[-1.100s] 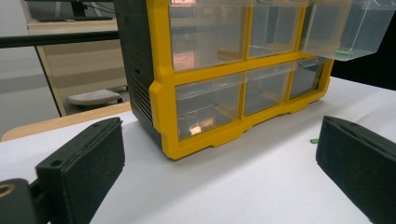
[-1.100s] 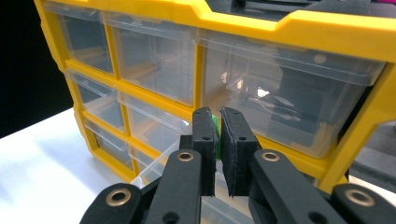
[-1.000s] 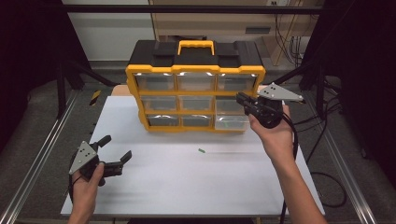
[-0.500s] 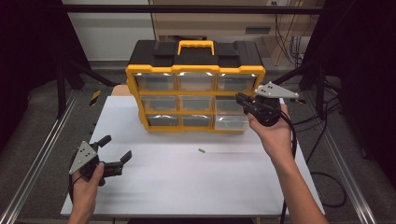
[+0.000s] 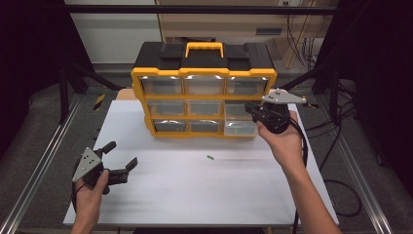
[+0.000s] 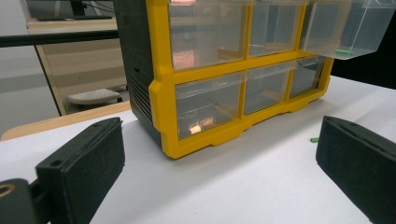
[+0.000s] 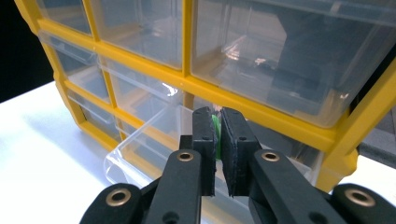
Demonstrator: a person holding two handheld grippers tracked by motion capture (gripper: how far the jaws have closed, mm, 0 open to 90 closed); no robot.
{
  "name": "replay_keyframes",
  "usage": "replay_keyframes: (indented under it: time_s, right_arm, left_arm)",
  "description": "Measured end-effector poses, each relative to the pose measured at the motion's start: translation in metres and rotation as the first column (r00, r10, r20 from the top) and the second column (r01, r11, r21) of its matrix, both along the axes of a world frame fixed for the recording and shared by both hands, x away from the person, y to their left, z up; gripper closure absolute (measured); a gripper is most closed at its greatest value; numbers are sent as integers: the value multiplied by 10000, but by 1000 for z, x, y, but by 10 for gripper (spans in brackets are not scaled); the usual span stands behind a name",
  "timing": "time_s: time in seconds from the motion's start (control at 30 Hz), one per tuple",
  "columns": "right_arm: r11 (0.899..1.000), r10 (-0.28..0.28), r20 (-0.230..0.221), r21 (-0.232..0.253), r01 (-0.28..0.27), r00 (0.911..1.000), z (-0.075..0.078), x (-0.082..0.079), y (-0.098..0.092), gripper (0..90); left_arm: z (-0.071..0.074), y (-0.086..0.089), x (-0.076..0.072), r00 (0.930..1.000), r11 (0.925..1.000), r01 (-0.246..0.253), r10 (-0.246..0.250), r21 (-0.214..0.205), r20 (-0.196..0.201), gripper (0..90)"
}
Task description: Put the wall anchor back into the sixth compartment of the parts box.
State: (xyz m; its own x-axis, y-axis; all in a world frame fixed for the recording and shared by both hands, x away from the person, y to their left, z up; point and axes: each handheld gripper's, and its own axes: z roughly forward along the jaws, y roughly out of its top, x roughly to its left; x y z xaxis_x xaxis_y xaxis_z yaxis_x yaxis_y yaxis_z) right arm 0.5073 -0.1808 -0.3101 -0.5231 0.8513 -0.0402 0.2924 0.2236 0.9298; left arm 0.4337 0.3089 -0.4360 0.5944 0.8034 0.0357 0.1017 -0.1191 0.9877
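Observation:
A yellow and black drawer cabinet [image 5: 203, 92] stands at the back of the white table, with its bottom right clear drawer [image 5: 240, 127] pulled out. My right gripper [image 5: 249, 108] hovers over that drawer, shut on a small green piece [image 7: 216, 133] pinched between its pads [image 7: 204, 135]. In the right gripper view the open drawer [image 7: 140, 154] lies just below the jaws. A second green piece [image 5: 210, 157] lies loose on the table in front of the cabinet. My left gripper [image 5: 122, 153] rests low at the front left, open and holding nothing.
The white table top [image 5: 195, 195] stretches in front of the cabinet. Metal rails [image 5: 39, 170] run along both sides. In the left gripper view the pulled-out drawer [image 6: 348, 28] holds a green piece [image 6: 343, 52], and the other drawers are closed.

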Motion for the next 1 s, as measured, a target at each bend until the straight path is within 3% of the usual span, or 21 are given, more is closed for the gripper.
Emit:
replay_keyframes:
  time_s: [0.2, 0.3, 0.43, 0.6, 0.8, 1.0]
  right_arm:
    - [9994, -12, -407, -346, -2, 9992, -5, 4, 4, 841]
    - [9989, -121, -331, -454, 106, 9994, -5, 4, 6, 709]
    - [9997, -113, 340, -219, 120, 9994, 1, -6, 14, 496]
    - [9989, 373, 706, -298, -352, 9968, 7, -21, 35, 263]
    - [9911, 1212, 707, -643, -1167, 9901, 3, -35, 64, 133]
    - [9813, 1749, 447, -900, -1704, 9836, -10, -39, 86, 115]
  left_arm:
    - [0, 0, 0, 10000, 10000, 25, -25, 10, -8, 14]
    - [0, 0, 0, 10000, 10000, 30, -30, 5, 10, 13]
    - [0, 0, 1, 10000, 10000, 2, -2, -15, -4, 13]
    - [0, -1, 0, 10000, 10000, 42, -42, 41, 0, 13]
    - [0, 0, 0, 10000, 10000, 20, -20, 11, 16, 13]
    - [0, 0, 0, 10000, 10000, 27, -27, -1, 20, 13]
